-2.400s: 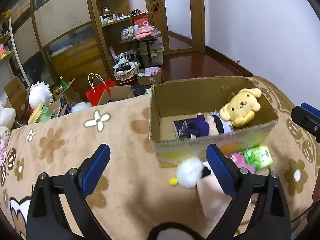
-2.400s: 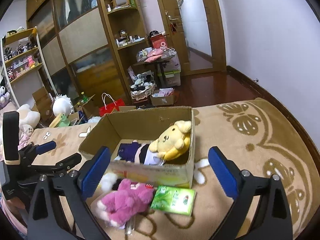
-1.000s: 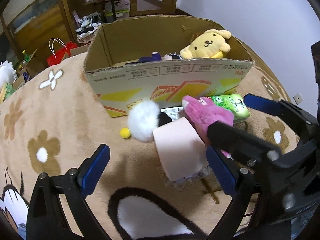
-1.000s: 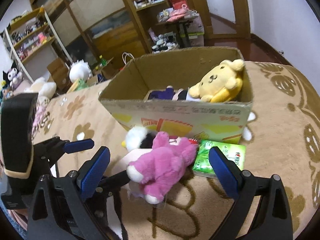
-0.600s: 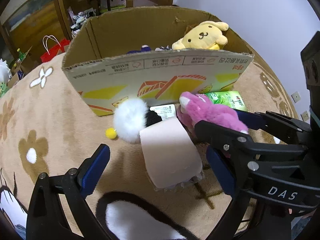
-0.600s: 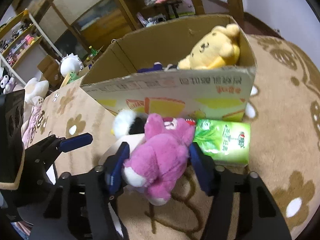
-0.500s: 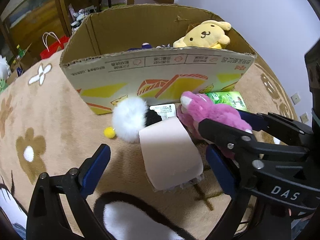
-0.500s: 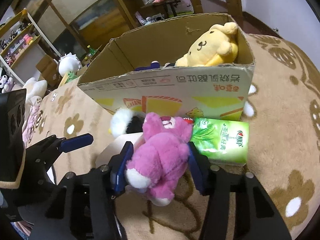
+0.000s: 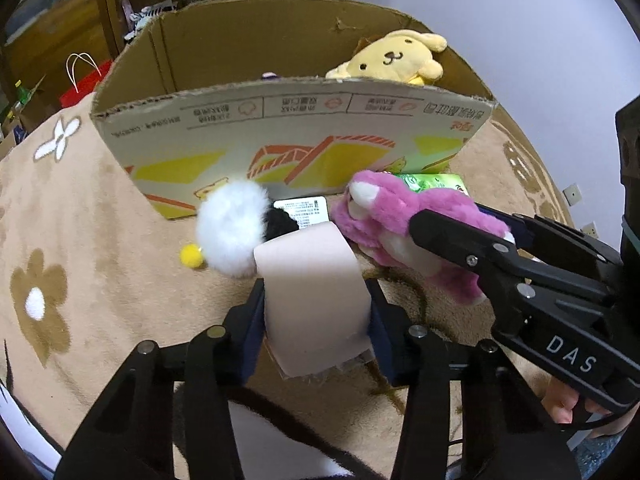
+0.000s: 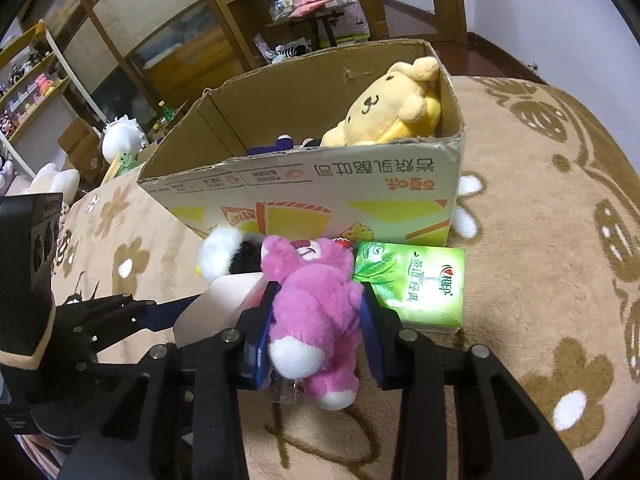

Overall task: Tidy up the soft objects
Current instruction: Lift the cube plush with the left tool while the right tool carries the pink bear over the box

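Observation:
A cardboard box stands on the brown carpet with a yellow dog plush inside. My left gripper is shut on a pale pink soft pack that lies in front of the box; the pack also shows in the right wrist view. My right gripper is shut on a pink bear plush to the right of the pack. A white and black fluffy toy lies against the box front.
A green tissue pack lies right of the pink bear, by the box's corner. Dark purple items lie inside the box. Shelves, bags and plush toys stand on the floor behind the box.
Both grippers have closed: the left on the pale pink pack, the right on the pink bear. Both moved closer to the box front.

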`<state>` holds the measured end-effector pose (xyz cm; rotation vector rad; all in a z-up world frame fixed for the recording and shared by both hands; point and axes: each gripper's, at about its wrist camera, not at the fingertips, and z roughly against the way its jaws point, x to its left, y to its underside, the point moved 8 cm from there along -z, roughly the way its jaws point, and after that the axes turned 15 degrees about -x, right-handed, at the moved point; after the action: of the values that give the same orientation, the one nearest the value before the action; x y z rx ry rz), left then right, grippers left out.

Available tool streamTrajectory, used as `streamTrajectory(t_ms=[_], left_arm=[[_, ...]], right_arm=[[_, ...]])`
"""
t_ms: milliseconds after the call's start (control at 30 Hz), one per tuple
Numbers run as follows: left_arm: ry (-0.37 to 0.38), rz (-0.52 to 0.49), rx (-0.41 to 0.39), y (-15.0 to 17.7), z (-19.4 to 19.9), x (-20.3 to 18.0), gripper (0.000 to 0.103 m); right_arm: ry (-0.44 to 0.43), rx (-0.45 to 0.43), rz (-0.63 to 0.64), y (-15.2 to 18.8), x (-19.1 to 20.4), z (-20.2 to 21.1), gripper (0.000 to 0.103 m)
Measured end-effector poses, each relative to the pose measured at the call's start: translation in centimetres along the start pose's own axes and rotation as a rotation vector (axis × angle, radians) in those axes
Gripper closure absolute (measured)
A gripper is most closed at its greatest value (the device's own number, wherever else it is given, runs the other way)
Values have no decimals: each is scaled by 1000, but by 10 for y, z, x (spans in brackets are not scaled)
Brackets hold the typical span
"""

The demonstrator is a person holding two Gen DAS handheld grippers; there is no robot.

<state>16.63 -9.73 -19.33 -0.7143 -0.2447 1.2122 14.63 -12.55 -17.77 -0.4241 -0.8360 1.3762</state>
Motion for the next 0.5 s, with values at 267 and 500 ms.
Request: streamTrajectory(t_ms=[267, 500], left_arm=[[-54, -31, -73, -6, 24, 8, 58], [-97, -54, -162, -15, 48, 13, 58]], right_arm=[[6, -50, -1, -8, 0, 22, 64], [19, -111, -8, -16, -3, 44, 64]])
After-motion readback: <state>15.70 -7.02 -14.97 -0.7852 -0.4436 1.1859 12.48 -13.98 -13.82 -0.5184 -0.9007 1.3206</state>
